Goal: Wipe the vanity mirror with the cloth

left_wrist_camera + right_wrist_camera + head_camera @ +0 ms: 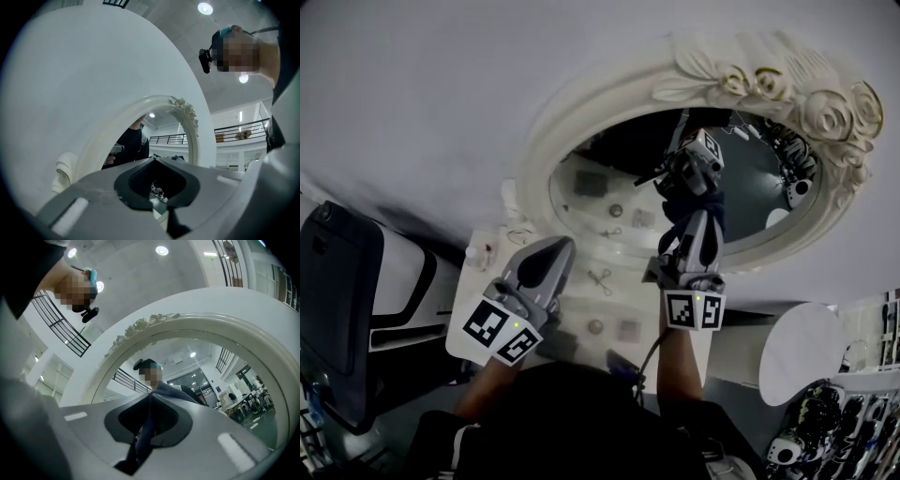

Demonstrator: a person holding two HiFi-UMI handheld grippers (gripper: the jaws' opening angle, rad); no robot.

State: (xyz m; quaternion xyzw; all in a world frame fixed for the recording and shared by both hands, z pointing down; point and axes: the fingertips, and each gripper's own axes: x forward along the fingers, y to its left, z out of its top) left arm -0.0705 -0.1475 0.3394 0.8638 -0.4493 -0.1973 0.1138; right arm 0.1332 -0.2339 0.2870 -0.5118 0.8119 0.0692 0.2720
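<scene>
An oval vanity mirror with a white carved rose frame (581,103) fills the upper middle of the head view. My right gripper (698,230) is shut on a dark blue cloth (711,206) and holds it against the lower middle of the glass (600,178). In the right gripper view the cloth (144,430) hangs pinched between the shut jaws (150,395), with the glass (201,366) just ahead. My left gripper (553,253) is shut and empty, below the frame's lower left. The left gripper view shows the gripper (154,158) below the frame (187,112).
A white vanity top (483,281) under the mirror carries scissors (600,278), a small bottle (474,253) and other small items. A black chair (337,300) stands at the left. A round white object (802,352) sits at the lower right.
</scene>
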